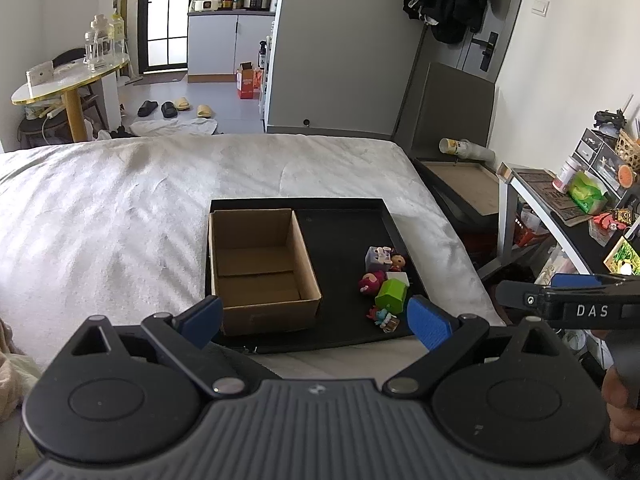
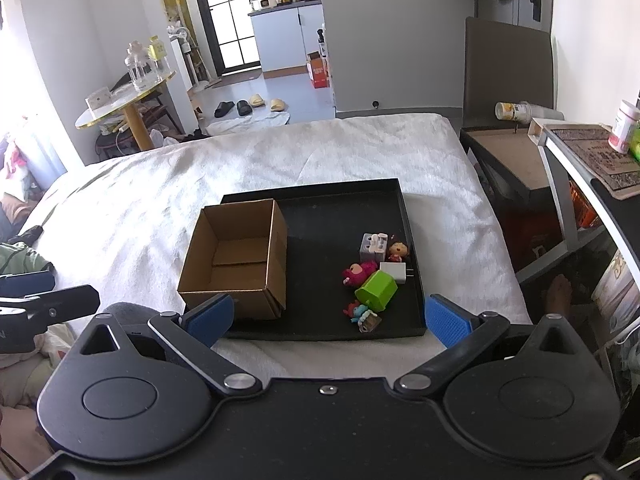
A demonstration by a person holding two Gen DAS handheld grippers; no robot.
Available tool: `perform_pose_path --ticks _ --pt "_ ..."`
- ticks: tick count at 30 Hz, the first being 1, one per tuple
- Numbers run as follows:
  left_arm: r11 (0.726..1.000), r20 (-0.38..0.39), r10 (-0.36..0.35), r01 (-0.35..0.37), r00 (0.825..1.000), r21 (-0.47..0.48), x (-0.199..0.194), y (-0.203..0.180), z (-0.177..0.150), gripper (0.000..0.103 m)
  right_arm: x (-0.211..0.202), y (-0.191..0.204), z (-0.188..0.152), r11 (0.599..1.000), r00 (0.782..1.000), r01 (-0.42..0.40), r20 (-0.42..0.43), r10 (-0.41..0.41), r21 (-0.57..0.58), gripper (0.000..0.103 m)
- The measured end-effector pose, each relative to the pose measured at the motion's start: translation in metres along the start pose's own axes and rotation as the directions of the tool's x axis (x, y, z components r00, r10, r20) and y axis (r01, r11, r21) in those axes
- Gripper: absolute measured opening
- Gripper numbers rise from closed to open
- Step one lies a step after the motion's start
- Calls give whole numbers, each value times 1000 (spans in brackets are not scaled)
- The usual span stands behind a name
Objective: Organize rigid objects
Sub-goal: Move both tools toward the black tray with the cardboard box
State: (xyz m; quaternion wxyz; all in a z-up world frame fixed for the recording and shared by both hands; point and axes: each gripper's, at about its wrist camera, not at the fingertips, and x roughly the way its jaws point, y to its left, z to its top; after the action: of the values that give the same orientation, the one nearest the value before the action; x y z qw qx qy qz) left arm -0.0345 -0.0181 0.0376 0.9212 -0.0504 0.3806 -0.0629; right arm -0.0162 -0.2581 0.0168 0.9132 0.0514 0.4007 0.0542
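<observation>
A black tray lies on a white bed. An open, empty cardboard box stands in its left half. Several small objects cluster in its right half: a green block, a pink plush figure, a white charger, a grey adapter, a small doll and a blue-red toy. My left gripper and right gripper are open and empty, above the tray's near edge.
The white bed spreads left and beyond the tray. A dark side table and a cluttered shelf stand to the right. The right gripper's body shows in the left wrist view.
</observation>
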Motion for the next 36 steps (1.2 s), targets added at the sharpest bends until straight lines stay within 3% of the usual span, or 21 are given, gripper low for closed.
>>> perform_pose_path --ticks 36 --pt "990 -58 14 -21 998 -140 92 61 16 98 83 -38 4 992 1000 24 -20 -22 122 103"
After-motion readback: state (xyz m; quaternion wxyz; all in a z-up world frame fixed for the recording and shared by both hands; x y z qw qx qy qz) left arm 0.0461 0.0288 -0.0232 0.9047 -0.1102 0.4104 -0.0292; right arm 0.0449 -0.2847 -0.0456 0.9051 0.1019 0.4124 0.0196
